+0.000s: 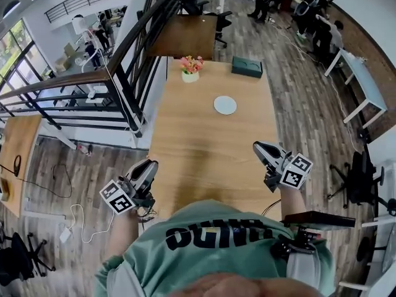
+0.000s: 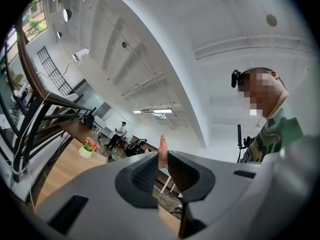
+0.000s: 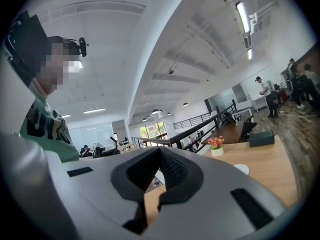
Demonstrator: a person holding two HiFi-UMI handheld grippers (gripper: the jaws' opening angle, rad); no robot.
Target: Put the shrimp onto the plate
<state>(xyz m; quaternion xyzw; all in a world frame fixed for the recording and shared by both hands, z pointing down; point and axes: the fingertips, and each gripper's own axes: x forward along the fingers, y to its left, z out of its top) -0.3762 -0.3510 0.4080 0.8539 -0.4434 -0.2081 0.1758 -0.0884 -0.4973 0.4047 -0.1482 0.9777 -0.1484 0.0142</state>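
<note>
Wooden table [image 1: 210, 159], plate [image 1: 225, 105], flowerpot [image 1: 190, 70], green box [image 1: 247, 67], shrimp [image 2: 161, 147] in left tongs [image 2: 162, 157]

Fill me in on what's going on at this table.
A person stands at a wooden table with tongs in each hand. The left tongs pinch a small pink shrimp, its tip poking out beyond them. The right tongs are shut and empty. The white plate lies bare farther up the table; the shrimp is not yet on it.
</note>
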